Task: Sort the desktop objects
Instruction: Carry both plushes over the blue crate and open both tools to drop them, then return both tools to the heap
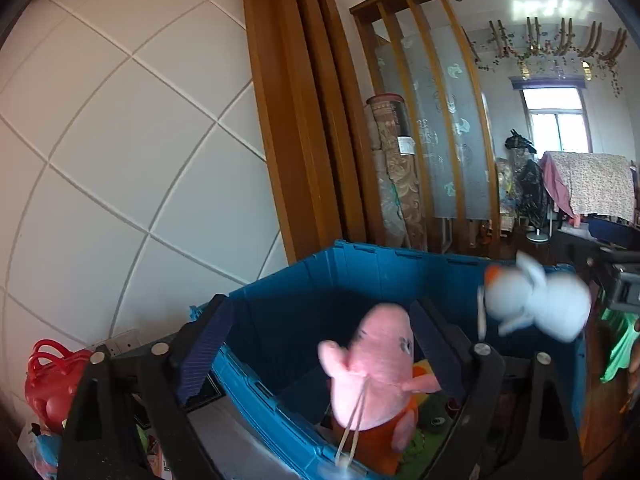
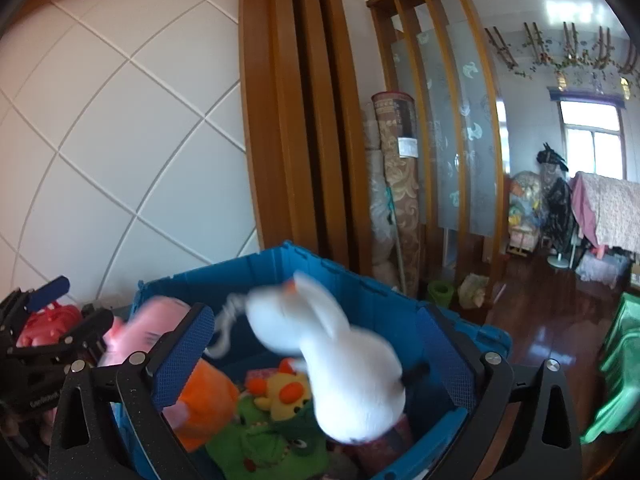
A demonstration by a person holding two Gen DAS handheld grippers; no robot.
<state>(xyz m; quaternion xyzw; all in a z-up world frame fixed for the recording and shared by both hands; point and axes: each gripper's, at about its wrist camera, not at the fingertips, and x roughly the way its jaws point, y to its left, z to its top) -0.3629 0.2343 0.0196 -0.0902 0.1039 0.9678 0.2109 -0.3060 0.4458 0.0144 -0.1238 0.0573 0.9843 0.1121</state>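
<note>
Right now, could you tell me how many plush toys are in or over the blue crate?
4: a pink pig at the left; a white rabbit, blurred, above the middle; a yellow duck and a green toy on the crate floor. Others may lie hidden underneath.

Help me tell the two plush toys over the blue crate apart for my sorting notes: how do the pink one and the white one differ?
The pink plush is pink with an orange lower part; the white plush is white with long ears. The pink plush looks fairly sharp in the left wrist view, while the white plush is motion-blurred in both views. The pink plush sits between the left gripper's open fingers, the white plush between the right gripper's. Neither is pressed by pads; both are over the blue crate.
</note>
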